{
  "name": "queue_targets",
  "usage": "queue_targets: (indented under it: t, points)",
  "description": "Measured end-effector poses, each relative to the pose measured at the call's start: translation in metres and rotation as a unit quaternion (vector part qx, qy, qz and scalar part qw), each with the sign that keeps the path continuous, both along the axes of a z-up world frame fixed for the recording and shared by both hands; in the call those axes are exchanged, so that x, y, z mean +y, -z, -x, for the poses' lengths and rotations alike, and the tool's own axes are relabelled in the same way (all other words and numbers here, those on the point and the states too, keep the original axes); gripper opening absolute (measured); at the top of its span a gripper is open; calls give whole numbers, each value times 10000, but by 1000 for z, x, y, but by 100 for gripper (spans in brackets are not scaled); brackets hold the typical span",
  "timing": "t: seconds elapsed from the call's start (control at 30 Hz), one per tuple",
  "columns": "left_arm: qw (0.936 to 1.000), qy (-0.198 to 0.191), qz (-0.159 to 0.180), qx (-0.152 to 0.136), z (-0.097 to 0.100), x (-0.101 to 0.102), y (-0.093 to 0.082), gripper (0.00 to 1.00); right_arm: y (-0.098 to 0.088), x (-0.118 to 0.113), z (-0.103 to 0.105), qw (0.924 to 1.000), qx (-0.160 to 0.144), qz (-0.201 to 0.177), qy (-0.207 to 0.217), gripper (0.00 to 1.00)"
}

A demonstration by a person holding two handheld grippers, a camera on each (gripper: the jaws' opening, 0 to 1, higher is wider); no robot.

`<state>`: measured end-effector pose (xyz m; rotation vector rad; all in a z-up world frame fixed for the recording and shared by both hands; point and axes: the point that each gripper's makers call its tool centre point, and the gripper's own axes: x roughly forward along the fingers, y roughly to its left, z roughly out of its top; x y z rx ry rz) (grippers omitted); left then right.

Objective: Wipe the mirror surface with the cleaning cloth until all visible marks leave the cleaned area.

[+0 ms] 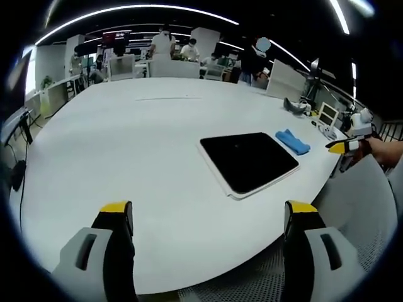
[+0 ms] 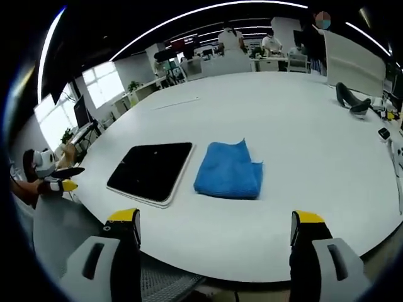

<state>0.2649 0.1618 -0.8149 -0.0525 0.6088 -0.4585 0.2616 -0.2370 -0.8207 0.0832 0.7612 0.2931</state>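
On the white table (image 2: 302, 145) the dark mirror (image 2: 151, 171) lay flat near the edge, the folded blue cleaning cloth (image 2: 228, 170) just beside it, apart. The left gripper (image 1: 208, 217) and the right gripper (image 2: 215, 226) hung over the table's edge, jaws spread wide, gripping nothing.

The left gripper view looks across the large white round table (image 1: 126, 138) from its near edge, the dark flat rectangular mirror (image 1: 249, 160) ahead at right. The right gripper view faces the same table from another side, nearer the folded blue cloth (image 2: 228, 171). Both views share mirror and cloth.
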Motion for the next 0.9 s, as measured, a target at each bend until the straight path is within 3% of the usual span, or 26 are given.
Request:
queue_targets:
  t: [0.03, 0.13, 0.23, 0.33, 0.5, 0.63, 0.77, 0.9]
  points:
    - [9999, -75, -54, -100, -3, 4, -2, 99, -2, -1, -1, 10000, -1, 83, -23, 98]
    - [9998, -118, 22, 134, 1, 4, 4, 99, -8, 0, -3, 9998, 89, 179, -37, 98]
    - [9998, -139, -119, -40, -2, 7, 0, 99, -16, 3, -11, 9997, 164, 188, -70, 98]
    - [9998, -113, -143, -2, -2, 7, 2, 99, -23, 2, -21, 9993, 232, 289, -89, 93]
    - [9998, -176, -79, 51, -1, 8, 2, 99, -37, -4, -37, 9974, 516, 460, -220, 96]
    - [9998, -190, -88, 24, -2, 9, 2, 99, -45, -3, -52, 9958, 776, 334, -353, 94]
    - [9998, -119, -26, 182, 1, 6, 7, 99, -53, -3, -63, 9939, 896, 317, -557, 94]
    - [9998, -114, -28, 160, 1, 6, 7, 99, -67, 7, -78, 9931, 983, 148, -623, 94]
